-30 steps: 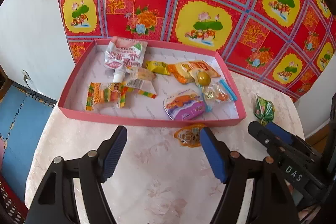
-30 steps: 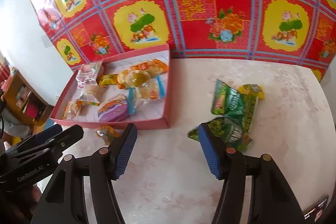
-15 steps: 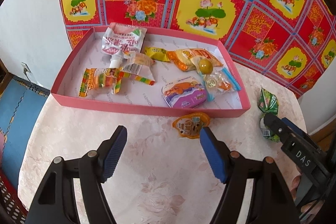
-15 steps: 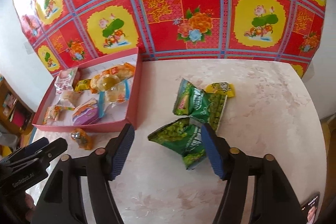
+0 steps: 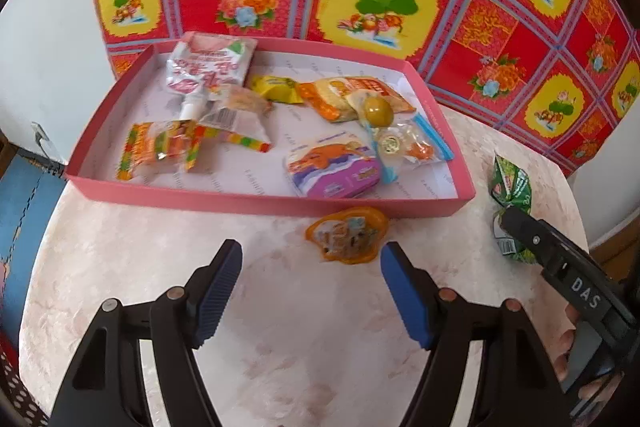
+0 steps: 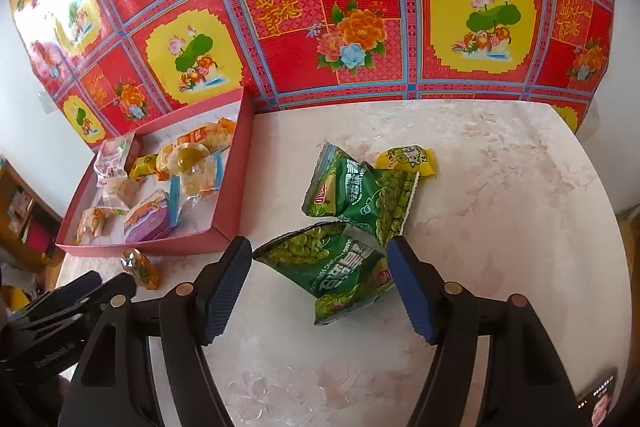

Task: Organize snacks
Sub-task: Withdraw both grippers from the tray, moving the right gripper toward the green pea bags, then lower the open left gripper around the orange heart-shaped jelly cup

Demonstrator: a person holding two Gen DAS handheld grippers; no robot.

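Pink tray at table's left, wall side, already collects most snacks. Orange jelly cup lies outside, just beside tray's near wall; left gripper released, jaws wide, lined up behind it. Green packets heaped mid-table; right gripper released, straddling nearest packet, likely next grasp.

A pale, flower-patterned table stands against a red and yellow floral cloth on the white wall, with a wooden shelf and blue floor mat off to the left.
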